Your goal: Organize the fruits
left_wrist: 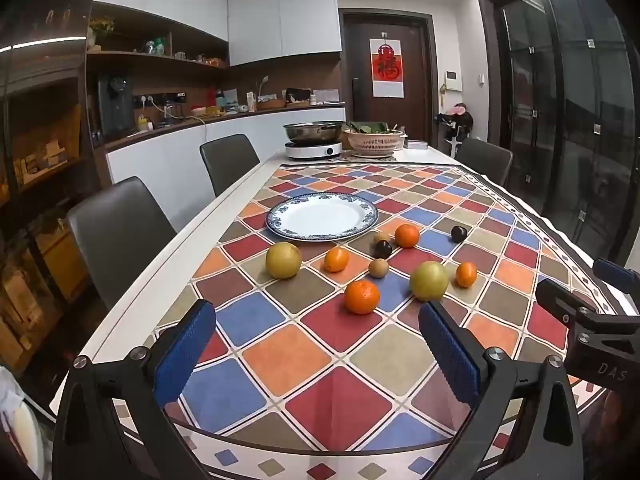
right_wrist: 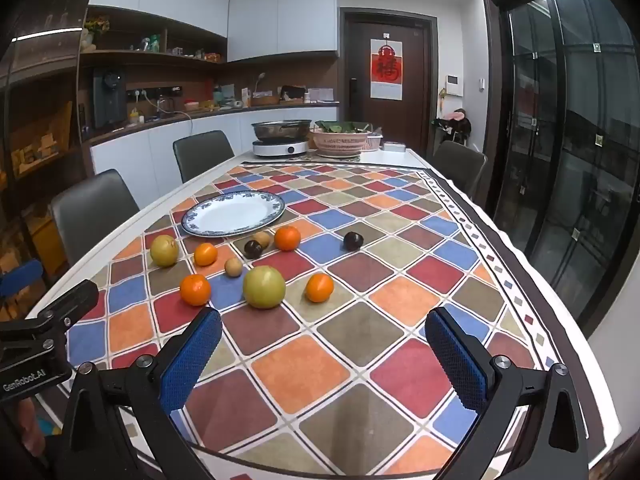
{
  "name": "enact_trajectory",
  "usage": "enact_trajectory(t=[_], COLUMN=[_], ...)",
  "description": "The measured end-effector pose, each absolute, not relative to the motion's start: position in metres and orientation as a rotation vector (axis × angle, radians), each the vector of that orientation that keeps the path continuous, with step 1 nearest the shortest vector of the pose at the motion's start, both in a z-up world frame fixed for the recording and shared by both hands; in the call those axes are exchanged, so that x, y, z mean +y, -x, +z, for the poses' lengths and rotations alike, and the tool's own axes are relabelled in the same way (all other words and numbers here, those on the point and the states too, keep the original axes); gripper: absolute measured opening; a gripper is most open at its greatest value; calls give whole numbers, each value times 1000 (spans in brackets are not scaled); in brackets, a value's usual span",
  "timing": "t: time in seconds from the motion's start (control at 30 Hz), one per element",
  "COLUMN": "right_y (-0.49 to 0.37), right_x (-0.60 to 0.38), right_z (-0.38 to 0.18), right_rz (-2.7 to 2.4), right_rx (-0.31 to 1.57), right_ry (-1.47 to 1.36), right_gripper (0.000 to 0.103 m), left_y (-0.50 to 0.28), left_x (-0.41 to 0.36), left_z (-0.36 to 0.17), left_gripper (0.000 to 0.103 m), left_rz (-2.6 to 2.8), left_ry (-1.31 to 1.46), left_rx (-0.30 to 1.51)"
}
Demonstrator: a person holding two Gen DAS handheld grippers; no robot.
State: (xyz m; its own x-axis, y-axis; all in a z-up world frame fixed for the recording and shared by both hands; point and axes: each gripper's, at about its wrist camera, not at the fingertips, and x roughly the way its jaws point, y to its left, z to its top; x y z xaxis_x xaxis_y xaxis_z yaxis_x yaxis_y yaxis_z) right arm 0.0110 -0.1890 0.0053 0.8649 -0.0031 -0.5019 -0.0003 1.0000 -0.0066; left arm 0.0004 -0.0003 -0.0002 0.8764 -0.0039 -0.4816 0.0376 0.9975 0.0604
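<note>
Several fruits lie loose on the checkered tablecloth in front of an empty blue-rimmed white plate [left_wrist: 322, 216] [right_wrist: 234, 213]. Nearest are an orange [left_wrist: 361, 297] [right_wrist: 195, 289] and a yellow-green pear [left_wrist: 429, 281] [right_wrist: 264, 286]. Further back lie a second pear [left_wrist: 283, 260] [right_wrist: 164, 251], more oranges [left_wrist: 407, 235] [right_wrist: 287, 238], brown kiwis [left_wrist: 378, 268] [right_wrist: 233, 267] and dark plums [left_wrist: 459, 234] [right_wrist: 353, 240]. My left gripper [left_wrist: 316, 344] is open and empty, short of the fruit. My right gripper [right_wrist: 324, 348] is open and empty too, beside it.
A steel pot on an induction cooker [left_wrist: 314, 148] [right_wrist: 280, 146] and a pink basket of greens [left_wrist: 374, 140] [right_wrist: 340, 142] stand at the table's far end. Grey chairs [left_wrist: 120, 236] [right_wrist: 90, 216] line the left side; another chair [left_wrist: 484, 158] stands far right.
</note>
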Motion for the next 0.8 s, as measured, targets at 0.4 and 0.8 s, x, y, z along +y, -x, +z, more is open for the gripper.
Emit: enact_trajectory(t=[0.4, 0.8], right_y=[-12, -9], right_x=[-188, -187], right_z=[5, 7], right_rz=[1, 0], right_rx=[529, 525], right_ry=[9, 11], right_gripper=[102, 102], left_y=[3, 5], left_x=[2, 7], left_z=[2, 3], left_gripper=[103, 103], left_rz=[-24, -19], left_ry=[-57, -58], left_rx=[486, 484])
